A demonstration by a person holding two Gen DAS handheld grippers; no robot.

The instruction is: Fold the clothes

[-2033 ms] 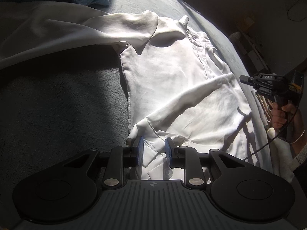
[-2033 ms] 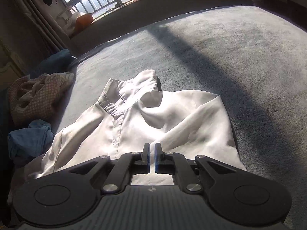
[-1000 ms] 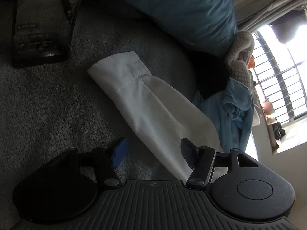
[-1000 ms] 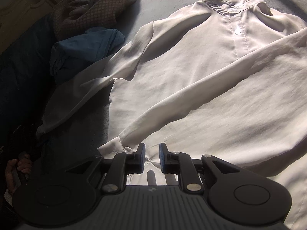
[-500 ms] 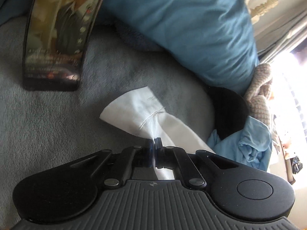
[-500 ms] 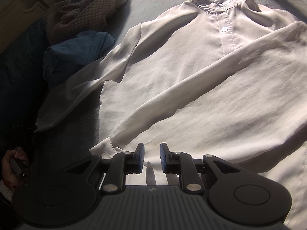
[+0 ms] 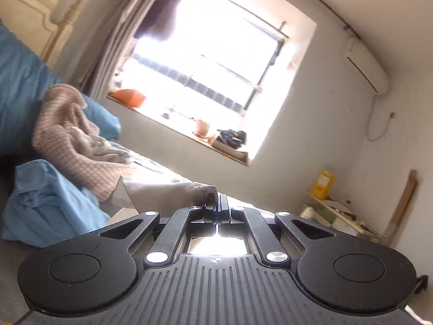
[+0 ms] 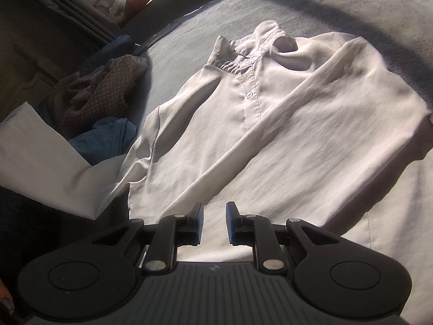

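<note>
The white shirt (image 8: 284,124) lies face up on the grey bed cover (image 8: 338,8), collar toward the window, with 1 sleeve already laid diagonally across its chest. The step in hand looks like the folding-in of the 2nd sleeve. The left gripper (image 7: 217,203) has its jaws pressed together on the cuff end of that sleeve (image 7: 167,193), and the cloth hangs from the tips, lifted clear of the bed. In the right wrist view the same sleeve (image 8: 48,162) rises off the bed at the left edge and runs back to the shoulder. The right gripper (image 8: 214,223) hovers over the shirt's lower part, jaws a little apart, nothing between them.

Next, I judge, the raised sleeve has to be carried across the body and laid flat over the chest, near the 1st. The thin fabric will sag and twist, so keeping it taut matters. The patterned garment (image 8: 102,86) and blue clothes (image 8: 108,138) wait beside the shirt.
</note>
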